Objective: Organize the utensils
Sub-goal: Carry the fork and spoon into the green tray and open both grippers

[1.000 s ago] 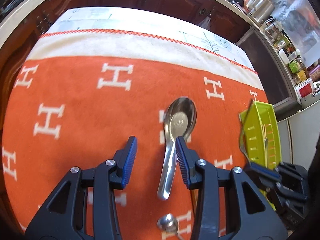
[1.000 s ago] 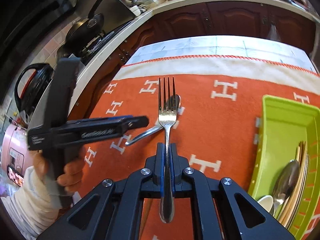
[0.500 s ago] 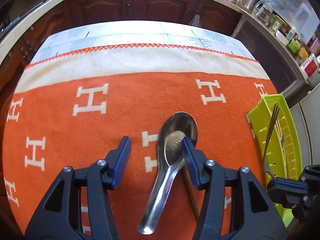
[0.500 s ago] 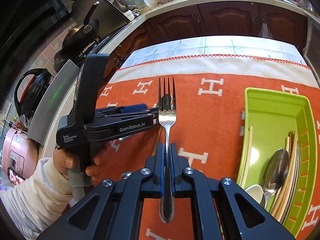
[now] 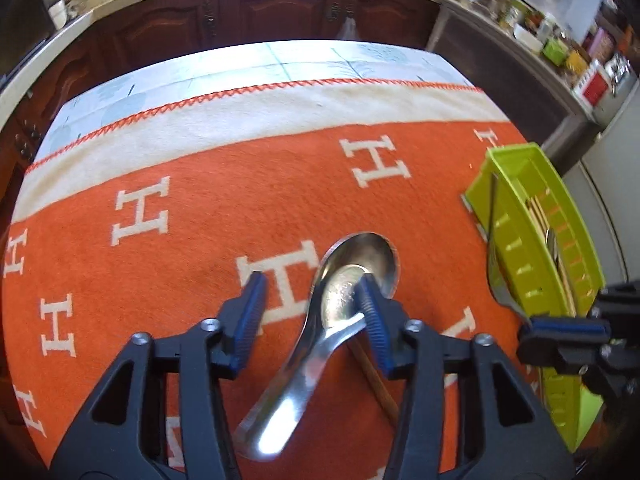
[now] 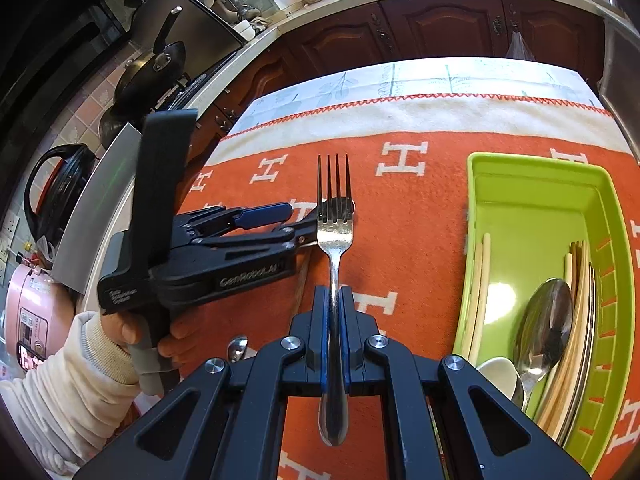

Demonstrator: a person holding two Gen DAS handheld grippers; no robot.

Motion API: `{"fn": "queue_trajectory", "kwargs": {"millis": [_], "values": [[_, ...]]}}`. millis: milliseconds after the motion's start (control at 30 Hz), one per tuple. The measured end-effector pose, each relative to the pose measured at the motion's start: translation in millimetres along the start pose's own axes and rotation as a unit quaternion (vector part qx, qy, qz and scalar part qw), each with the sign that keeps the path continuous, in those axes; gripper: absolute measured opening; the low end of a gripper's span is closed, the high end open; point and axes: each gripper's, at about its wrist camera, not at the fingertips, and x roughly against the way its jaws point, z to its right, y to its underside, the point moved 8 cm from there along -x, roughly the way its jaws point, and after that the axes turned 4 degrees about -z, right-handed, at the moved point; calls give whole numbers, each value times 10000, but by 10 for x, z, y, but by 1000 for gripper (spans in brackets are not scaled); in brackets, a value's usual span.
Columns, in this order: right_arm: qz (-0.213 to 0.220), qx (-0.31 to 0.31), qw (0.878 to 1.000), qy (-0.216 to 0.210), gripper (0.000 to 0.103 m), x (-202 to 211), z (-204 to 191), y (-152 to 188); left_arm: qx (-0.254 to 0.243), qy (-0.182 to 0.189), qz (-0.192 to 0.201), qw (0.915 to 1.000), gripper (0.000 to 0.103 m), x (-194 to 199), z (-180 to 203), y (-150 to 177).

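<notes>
Spoon and fork in the tongs over an orange cloth

Left wrist view: the left tongs (image 5: 310, 282), just narrowing but ungripped, straddle a steel spoon (image 5: 340, 300) lying mid-worktop. Right wrist view: the right tongs (image 6: 333, 300) clamp a fork (image 6: 335, 236); the green tray (image 6: 536, 200) sits by the worktop's right edge.

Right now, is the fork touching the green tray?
Apart. The right wrist view shows the fork clamped in the right gripper, with orange cloth between it and the green tray.

Black pan (image 6: 150, 70), pink cooker (image 6: 30, 316)
</notes>
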Motion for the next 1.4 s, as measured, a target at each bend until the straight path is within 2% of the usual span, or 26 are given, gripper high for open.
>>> {"fn": "queue_trajectory", "kwargs": {"millis": [33, 67, 167, 267, 500, 633, 800, 967, 1167, 1267, 1400], "values": [[-7, -15, 10000, -11, 4, -6, 8, 2, -61, 67, 0, 10000, 25, 9, 34, 15], [-3, -28, 10000, -20, 4, -8, 14, 3, -82, 206, -40, 9997, 14, 13, 75, 33], [23, -70, 10000, -43, 4, 1, 19, -6, -64, 318, -99, 9994, 9, 39, 130, 76], [56, -100, 9999, -66, 4, 27, 21, -7, 221, 424, -88, 9988, 3, 98, 107, 103], [171, -165, 9996, -148, 4, 163, 4, 38, 702, 210, -137, 9972, 2, 320, 20, 262], [290, -222, 9991, -203, 4, 321, -18, 93, 858, 236, -41, 9960, 2, 604, 63, 337], [420, -334, 9983, -213, 4, 546, 8, 204, 856, 325, 125, 9957, 2, 975, 312, 370], [548, -483, 9973, -48, 4, 811, 174, 342, 684, 430, 228, 9965, 2, 1218, 767, 323], [664, -782, 9938, 432, 4, 1092, 646, 442, 570, 526, 186, 9968, 2, 1141, 1291, 114], [645, -897, 9907, 789, 4, 1126, 950, 428, 485, 432, 164, 9978, 2, 992, 1502, -39], [515, -933, 9893, 997, 4, 1038, 1255, 338, 418, 271, 78, 9987, 2, 702, 1677, -224]]}}
